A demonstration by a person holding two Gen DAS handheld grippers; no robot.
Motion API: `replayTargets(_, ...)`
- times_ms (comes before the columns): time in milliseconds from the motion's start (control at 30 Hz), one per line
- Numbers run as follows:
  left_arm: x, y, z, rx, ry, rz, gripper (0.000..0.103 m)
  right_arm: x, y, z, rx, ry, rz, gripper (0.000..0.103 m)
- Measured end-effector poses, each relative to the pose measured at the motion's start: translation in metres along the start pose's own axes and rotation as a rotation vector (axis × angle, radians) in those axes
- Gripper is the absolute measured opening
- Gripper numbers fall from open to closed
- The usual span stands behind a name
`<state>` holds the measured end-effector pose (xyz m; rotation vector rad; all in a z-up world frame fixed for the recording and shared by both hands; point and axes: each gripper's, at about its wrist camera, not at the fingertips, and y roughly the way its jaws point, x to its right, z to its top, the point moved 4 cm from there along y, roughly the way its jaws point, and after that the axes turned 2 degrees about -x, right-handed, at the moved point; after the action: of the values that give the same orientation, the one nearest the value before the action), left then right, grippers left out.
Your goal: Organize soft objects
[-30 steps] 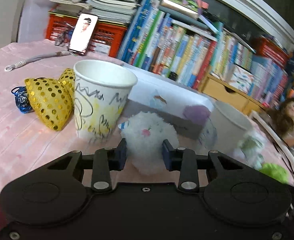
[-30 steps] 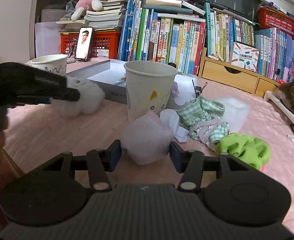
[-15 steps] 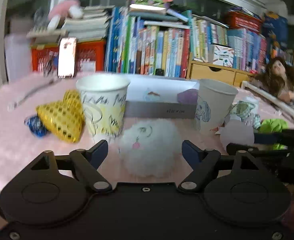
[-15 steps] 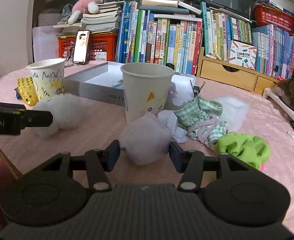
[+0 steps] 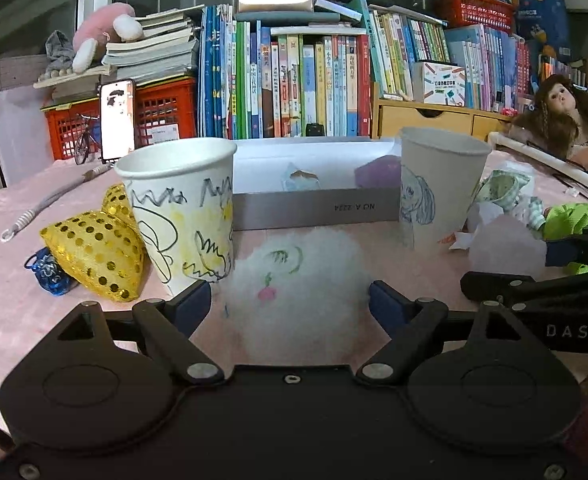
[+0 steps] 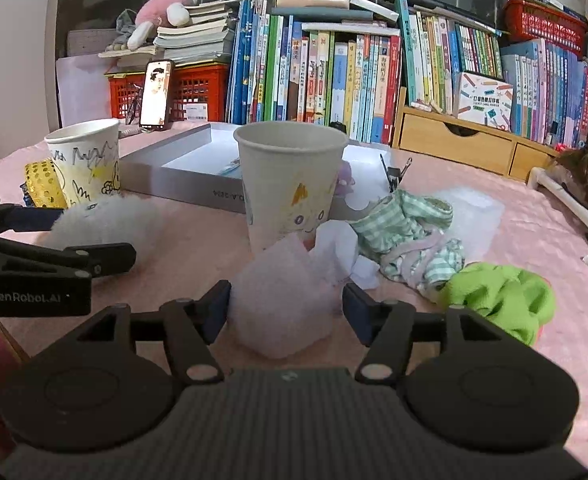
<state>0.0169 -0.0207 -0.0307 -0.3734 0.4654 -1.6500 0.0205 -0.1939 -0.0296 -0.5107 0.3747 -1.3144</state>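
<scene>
A white fluffy ball (image 5: 298, 292) with drawn marks lies on the pink tablecloth beside a scribbled paper cup (image 5: 181, 216). It sits between the jaws of my left gripper (image 5: 289, 308), which are opening; the pads stand off its sides. In the right wrist view a pale pink foam lump (image 6: 281, 308) rests on the cloth in front of a second paper cup (image 6: 289, 184). My right gripper (image 6: 287, 310) straddles it with jaws opening and the pads clear of the foam. The left gripper's fingers (image 6: 105, 254) and the white ball (image 6: 105, 220) show at that view's left.
A shallow grey box (image 5: 314, 208) lies behind both cups. A gold sequin heart (image 5: 93, 252) and a blue pouch (image 5: 49, 274) sit at the left. Checked green cloth (image 6: 406, 224) and a green fuzzy item (image 6: 502, 296) lie at the right. Books and a doll (image 5: 554, 116) line the back.
The left jaws spread wide off the white ball, and the left gripper rolled level and sank slightly. The right jaws widened away from the pink foam lump, which stays in place.
</scene>
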Motion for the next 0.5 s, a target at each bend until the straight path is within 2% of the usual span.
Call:
replayTargets(200, 0.0045, 0.0062, -0.0016, -0.01, 0.01, -0.005, 0.084, 0.0009, 0.005, -0.0019, -0.013, 0.025, 0.008, 0.074)
replayTargets(233, 0.0057, 0.0079, -0.0026, -0.019, 0.014, -0.011, 0.081, 0.0003, 0.0051, -0.0021, -0.014, 0.024, 0.008, 0.073)
replayTargets(333, 0.0063, 0.0092, -0.0052, -0.025, 0.001, -0.027, 0.07, -0.0017, 0.0047, -0.002, -0.014, 0.016, 0.009, 0.063)
replayTargets(500, 0.0032, 0.0043, -0.0001, -0.03, -0.028, -0.047, 0.065, -0.0044, 0.0007, -0.0002, -0.005, 0.02, 0.023, 0.059)
